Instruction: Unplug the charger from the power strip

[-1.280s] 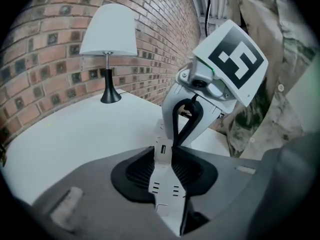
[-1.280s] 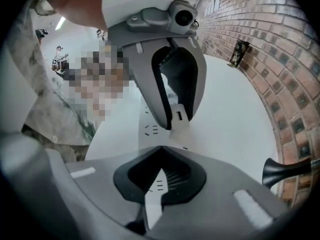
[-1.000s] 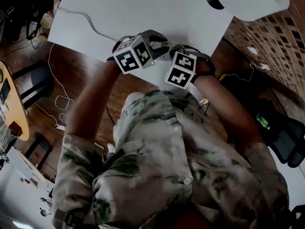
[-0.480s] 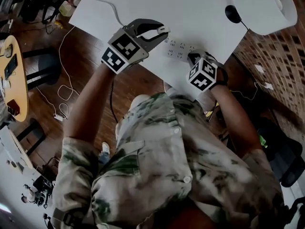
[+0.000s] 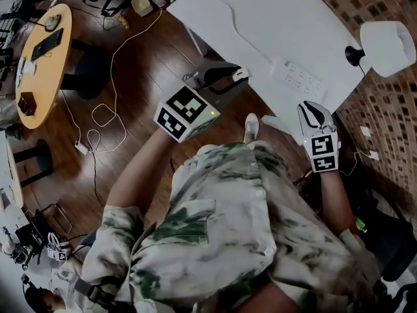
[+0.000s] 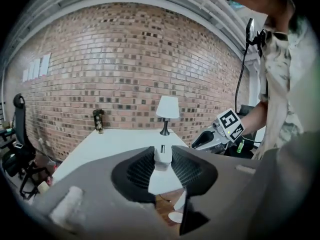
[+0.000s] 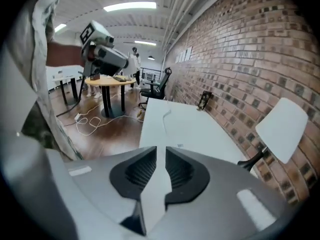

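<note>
The left hand-held gripper [image 6: 162, 153] is clenched on the charger [image 5: 242, 74], a small white block pinched between the two dark jaws. From above, the charger hangs in the air by the near edge of the white surface [image 5: 260, 18], clear of the power strip [image 5: 298, 79] and not touching it. The power strip lies flat on the surface close to the corner, its sockets facing up, and a thin white cable [image 5: 234, 34] runs from it across the surface.

The right hand-held gripper [image 5: 311, 108] is released. Its own view shows the jaws only a narrow slit apart with nothing between them, just the pale surface beyond. It sits over the corner of the surface, just beside the end of the power strip; I cannot tell whether it touches anything. The two hand-held grippers are well apart, with the power strip between them.

A white-shaded lamp [image 5: 388, 47] on a dark stem stands at the far side of the surface, against the brick wall [image 6: 100, 59]. Past the near edge, the wooden floor [image 5: 137, 77] carries loose white cords [image 5: 98, 116], and a round yellow table [image 5: 39, 64] stands off to the side. The person holding both tools wears a pale patterned shirt [image 5: 228, 227].
</note>
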